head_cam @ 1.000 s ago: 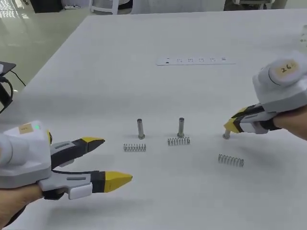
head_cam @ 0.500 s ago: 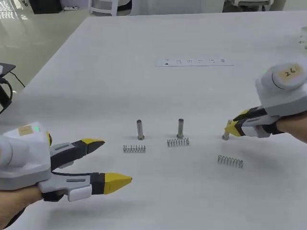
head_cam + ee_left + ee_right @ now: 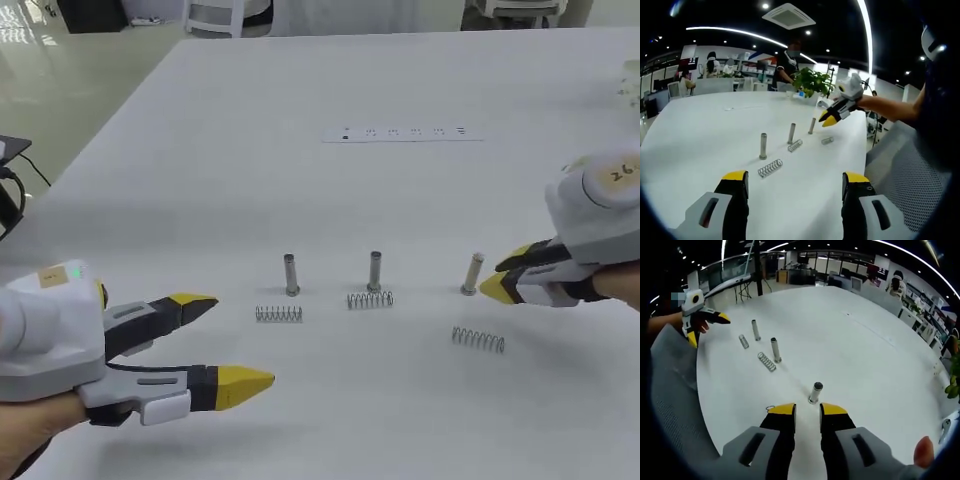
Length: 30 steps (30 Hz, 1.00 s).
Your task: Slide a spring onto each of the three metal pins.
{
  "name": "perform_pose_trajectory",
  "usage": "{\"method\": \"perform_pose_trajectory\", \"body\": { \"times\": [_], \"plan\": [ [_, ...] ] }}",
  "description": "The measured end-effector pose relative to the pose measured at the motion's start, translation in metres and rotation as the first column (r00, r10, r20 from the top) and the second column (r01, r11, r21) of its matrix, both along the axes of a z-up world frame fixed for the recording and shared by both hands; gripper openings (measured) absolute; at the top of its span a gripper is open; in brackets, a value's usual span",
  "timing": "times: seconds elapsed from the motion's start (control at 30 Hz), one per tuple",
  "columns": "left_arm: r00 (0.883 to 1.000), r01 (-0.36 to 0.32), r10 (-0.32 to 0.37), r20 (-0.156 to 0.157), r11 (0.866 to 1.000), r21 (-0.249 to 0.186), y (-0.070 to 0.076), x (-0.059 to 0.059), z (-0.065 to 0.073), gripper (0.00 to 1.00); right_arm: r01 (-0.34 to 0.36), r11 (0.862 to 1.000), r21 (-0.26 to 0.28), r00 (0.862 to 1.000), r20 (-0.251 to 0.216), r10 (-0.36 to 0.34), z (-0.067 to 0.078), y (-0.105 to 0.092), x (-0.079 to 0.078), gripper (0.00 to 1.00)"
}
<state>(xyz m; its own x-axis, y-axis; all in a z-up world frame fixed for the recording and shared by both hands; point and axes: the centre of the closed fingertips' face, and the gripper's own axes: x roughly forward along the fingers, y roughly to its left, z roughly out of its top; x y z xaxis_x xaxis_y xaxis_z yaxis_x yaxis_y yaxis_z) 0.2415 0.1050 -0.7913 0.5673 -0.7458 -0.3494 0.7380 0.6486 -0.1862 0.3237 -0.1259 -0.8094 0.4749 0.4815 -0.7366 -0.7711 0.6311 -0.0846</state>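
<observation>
Three metal pins stand upright in a row on the white table: left pin (image 3: 290,274), middle pin (image 3: 375,271), right pin (image 3: 473,274). A spring lies in front of each: (image 3: 279,314), (image 3: 370,300), (image 3: 478,340). My left gripper (image 3: 222,340) hovers low at the front left, open and holding nothing, facing the pins (image 3: 763,146) and springs (image 3: 770,168). My right gripper (image 3: 506,273) sits just right of the right pin, open by a narrow gap with nothing in it. In the right gripper view that pin (image 3: 815,392) stands just beyond the gripper (image 3: 807,411).
A white power strip (image 3: 400,133) lies flat further back on the table (image 3: 330,420). A potted plant (image 3: 812,80) stands near the table's far end, and people are in the room behind it. There is bare table around the pins.
My right gripper has drawn back to the right, off the right pin, which now stands free and in full view. The left gripper has barely moved.
</observation>
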Motion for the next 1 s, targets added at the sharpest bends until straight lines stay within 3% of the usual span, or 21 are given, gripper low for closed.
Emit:
{"method": "perform_pose_trajectory", "body": {
  "times": [0.43, 1.0],
  "plan": [
    [1.000, 0.001, -0.001, -0.001, 1.000, 0.001, 0.000, 0.000, 0.000, 0.73, -0.047, 0.999, -0.007, 0.999, -0.018, 0.047, -0.005, -0.001, -0.020, 0.18],
    [1.000, 0.001, -0.001, -0.006, 1.000, 0.003, 0.000, -0.002, -0.001, 0.72, -0.111, 0.994, -0.019, 0.992, -0.068, 0.110, -0.028, 0.002, -0.043, 0.18]
  ]
}}
